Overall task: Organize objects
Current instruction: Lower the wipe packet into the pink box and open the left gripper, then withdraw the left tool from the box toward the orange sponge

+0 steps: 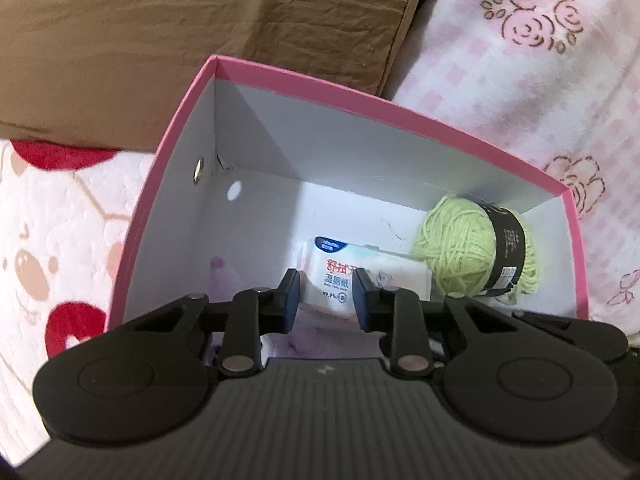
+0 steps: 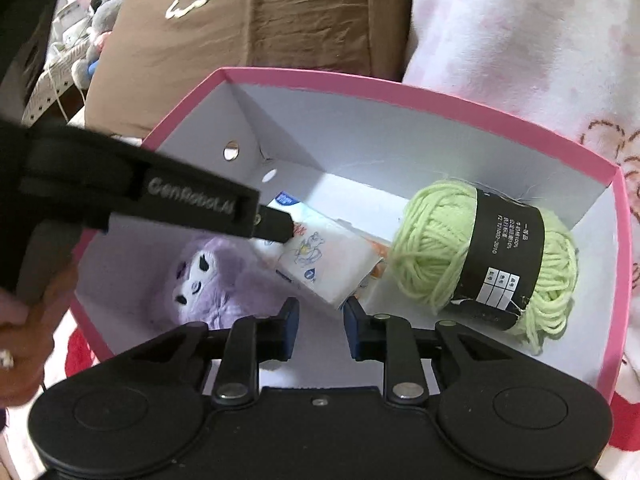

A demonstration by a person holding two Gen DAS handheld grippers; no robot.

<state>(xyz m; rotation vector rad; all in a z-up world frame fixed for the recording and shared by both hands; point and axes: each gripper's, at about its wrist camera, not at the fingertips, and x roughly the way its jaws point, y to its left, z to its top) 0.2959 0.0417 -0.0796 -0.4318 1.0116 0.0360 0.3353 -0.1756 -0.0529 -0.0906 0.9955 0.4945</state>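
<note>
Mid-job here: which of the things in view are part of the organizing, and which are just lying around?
Part of the job:
pink box
green yarn ball
wet wipes pack
purple plush toy
left gripper, open above the wipes
right gripper, open and empty

Just lying about:
brown cushion
pink floral blanket
grey plush far behind

Soft indoor light, fisheye-bent edges, perhaps slight motion blur throughout.
</note>
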